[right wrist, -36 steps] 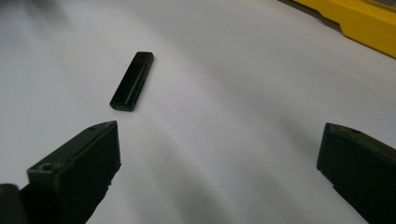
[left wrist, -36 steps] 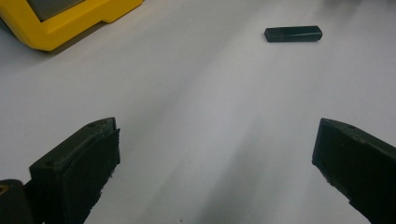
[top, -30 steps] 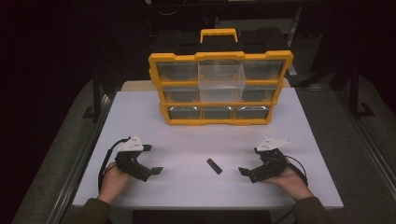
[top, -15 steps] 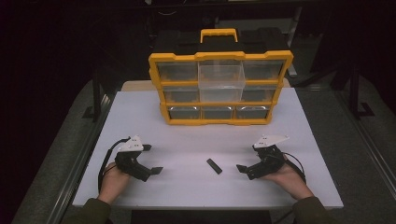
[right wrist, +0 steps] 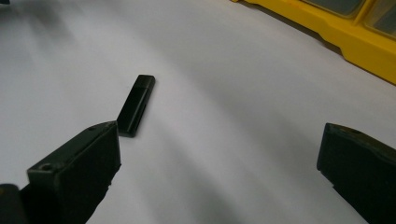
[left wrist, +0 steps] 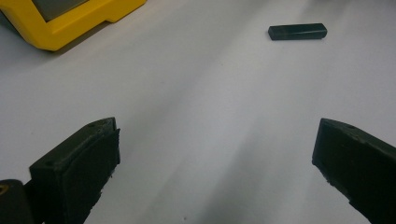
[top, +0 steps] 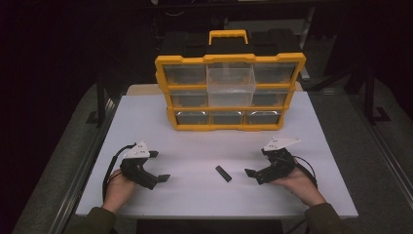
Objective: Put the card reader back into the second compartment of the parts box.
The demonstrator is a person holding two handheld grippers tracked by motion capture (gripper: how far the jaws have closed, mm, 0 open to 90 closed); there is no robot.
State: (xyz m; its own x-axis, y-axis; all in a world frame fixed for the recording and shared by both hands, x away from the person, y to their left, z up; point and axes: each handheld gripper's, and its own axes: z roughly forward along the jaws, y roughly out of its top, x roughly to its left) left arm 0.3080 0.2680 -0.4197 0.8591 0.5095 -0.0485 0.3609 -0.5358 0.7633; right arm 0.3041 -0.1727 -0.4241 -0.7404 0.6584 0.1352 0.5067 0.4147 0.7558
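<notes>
A small black bar (top: 223, 173) lies flat on the white table (top: 195, 131), in front of a yellow organizer (top: 229, 61) with clear drawers. My right gripper (top: 257, 162) is open just right of the bar, which lies beside its left jaw in the right gripper view (right wrist: 136, 105); that gripper (right wrist: 219, 140) holds nothing. My left gripper (top: 159, 166) rests open near the table's front left, empty. In the left gripper view the gripper (left wrist: 215, 140) points across bare table and the bar (left wrist: 297, 31) lies far ahead.
The organizer's top middle drawer (top: 230, 80) stands pulled out a little. A yellow corner of the organizer (left wrist: 70, 23) shows at the upper left of the left gripper view, and its base (right wrist: 355, 42) at the upper right of the right gripper view. Dark floor surrounds the table.
My right gripper has shifted slightly left, closer to the black bar. The left gripper and the bar have stayed in place.
</notes>
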